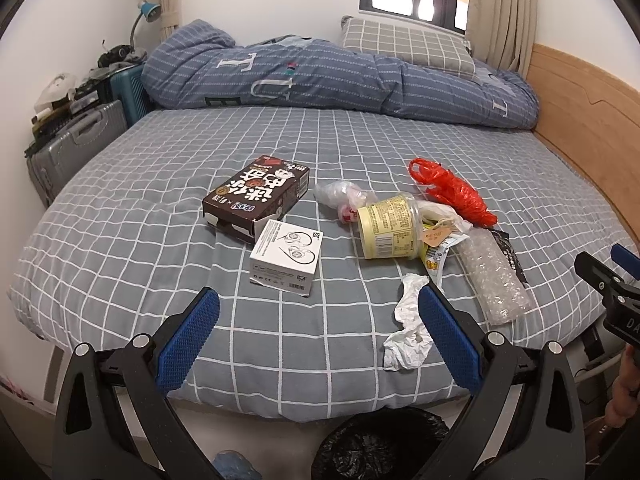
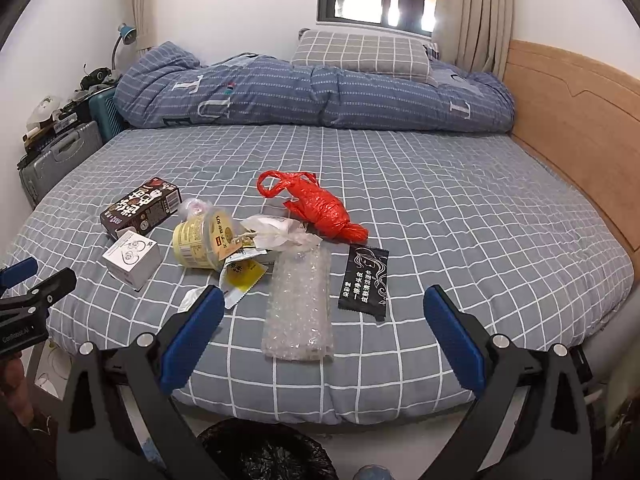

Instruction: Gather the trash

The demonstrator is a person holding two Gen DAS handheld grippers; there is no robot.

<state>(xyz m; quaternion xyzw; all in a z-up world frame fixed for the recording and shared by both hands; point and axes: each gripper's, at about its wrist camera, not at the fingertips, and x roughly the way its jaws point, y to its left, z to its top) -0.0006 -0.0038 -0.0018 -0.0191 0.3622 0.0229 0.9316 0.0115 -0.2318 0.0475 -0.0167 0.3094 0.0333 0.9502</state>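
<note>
So we hover both tools over the near edge of the bed (image 1: pixel 120 240), nothing collected yet. Our left gripper (image 1: pixel 318 330) has jaws spread wide and empty; our right gripper (image 2: pixel 324 330) likewise wide, empty. Trash sits scattered mid-bed, all within reach. On the left: dark snack box (image 1: pixel 256 196) with an open end, white earphone box (image 1: pixel 286 258) touching its near corner. Both look stiff, light cardboard, so we'd pinch across the narrow sides; the open flap may crush. Yellow tub (image 1: pixel 386 232) lies on its side, rigid and smooth, probably slippery and prone to roll; the rim is the better hold. Clear bag (image 1: pixel 340 196) just behind it and red plastic bag (image 2: pixel 320 206) are soft and crumpled, any bunched fold works. Crumpled white tissue (image 1: pixel 408 324) lies right by our left gripper's right finger, featherlight, easy pinch, likely our first pick. Bubble wrap (image 2: pixel 298 308) lies between the right gripper's fingers' line of sight, squashy and light, grab mid-length. Black sachet (image 2: pixel 364 278) just beside it lies flat on the sheet, thin and slick, needs an edge pinch, could drag the sheet. Yellow wrapper (image 2: pixel 242 274) is tucked near the tub. Black-lined bin (image 1: pixel 380 444) waits on the floor below the bed edge, between both tools
</note>
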